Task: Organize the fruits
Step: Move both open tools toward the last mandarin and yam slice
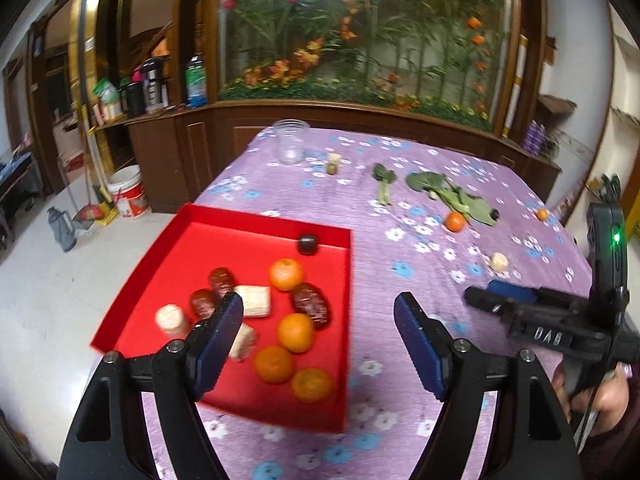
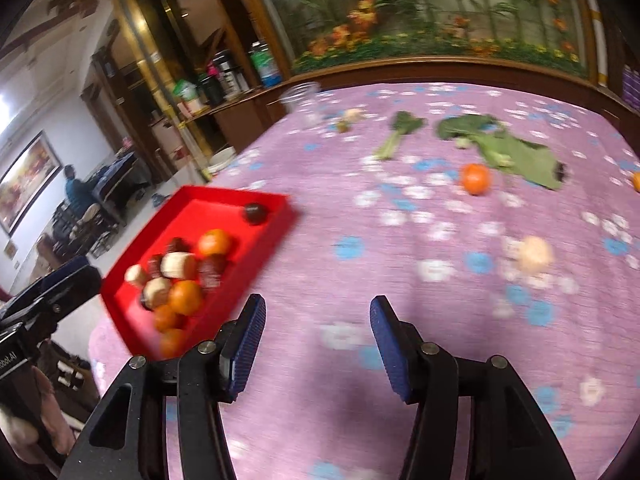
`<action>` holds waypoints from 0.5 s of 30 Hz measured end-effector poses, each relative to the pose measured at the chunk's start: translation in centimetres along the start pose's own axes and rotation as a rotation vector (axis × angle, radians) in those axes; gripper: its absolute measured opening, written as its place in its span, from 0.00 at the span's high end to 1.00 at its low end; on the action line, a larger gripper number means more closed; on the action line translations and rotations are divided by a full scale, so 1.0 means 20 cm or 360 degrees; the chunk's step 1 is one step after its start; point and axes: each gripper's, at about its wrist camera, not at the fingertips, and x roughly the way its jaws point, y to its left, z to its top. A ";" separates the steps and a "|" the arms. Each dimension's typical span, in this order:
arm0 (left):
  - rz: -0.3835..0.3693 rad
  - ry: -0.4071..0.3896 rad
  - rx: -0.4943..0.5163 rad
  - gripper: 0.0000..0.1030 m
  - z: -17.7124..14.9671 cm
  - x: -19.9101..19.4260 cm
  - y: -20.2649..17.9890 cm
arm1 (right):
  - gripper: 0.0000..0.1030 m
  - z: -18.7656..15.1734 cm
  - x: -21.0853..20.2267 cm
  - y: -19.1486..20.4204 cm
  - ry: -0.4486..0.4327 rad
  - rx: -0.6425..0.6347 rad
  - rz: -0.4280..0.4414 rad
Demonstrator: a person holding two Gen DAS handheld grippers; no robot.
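Observation:
A red tray (image 1: 192, 224) (image 2: 192, 196) sits at the table's left edge and holds several oranges (image 1: 286, 274), dark red dates (image 1: 312, 304), pale chunks (image 1: 254, 300) and a dark round fruit (image 1: 307, 244). My left gripper (image 1: 318, 318) is open and empty above the tray's right edge. My right gripper (image 2: 318, 320) is open and empty above bare cloth; it shows in the left wrist view (image 1: 500, 300). A loose orange (image 1: 455, 222) (image 2: 475, 178) lies by green leaves (image 1: 452, 196) (image 2: 508, 148). A smaller orange (image 1: 542, 214) and a pale chunk (image 1: 499, 262) (image 2: 534, 254) lie to the right.
The purple flowered tablecloth (image 1: 400, 320) covers the table. A clear plastic cup (image 1: 291, 142) and a small pale piece (image 1: 333, 163) stand at the back. A small leaf stalk (image 1: 383, 182) lies mid-table. Wooden cabinets stand behind; a white bucket (image 1: 128, 192) is on the floor left.

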 end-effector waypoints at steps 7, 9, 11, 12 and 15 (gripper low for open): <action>-0.0074 0.0031 0.0169 0.25 0.07 0.08 -0.20 | 0.43 0.02 -0.13 -0.40 -0.0058 0.0221 -0.0135; -0.0132 0.0046 0.0202 0.25 0.12 0.12 -0.26 | 0.43 0.04 -0.15 -0.47 -0.0067 0.0266 -0.0155; -0.0163 0.0052 0.0229 0.25 0.18 0.15 -0.31 | 0.43 0.05 -0.15 -0.52 -0.0073 0.0287 -0.0176; -0.0174 0.0053 0.0259 0.25 0.21 0.17 -0.34 | 0.43 0.05 -0.15 -0.53 -0.0075 0.0290 -0.0182; -0.0200 0.0048 0.0354 0.25 0.34 0.24 -0.43 | 0.43 0.08 -0.12 -0.57 -0.0069 0.0292 -0.0203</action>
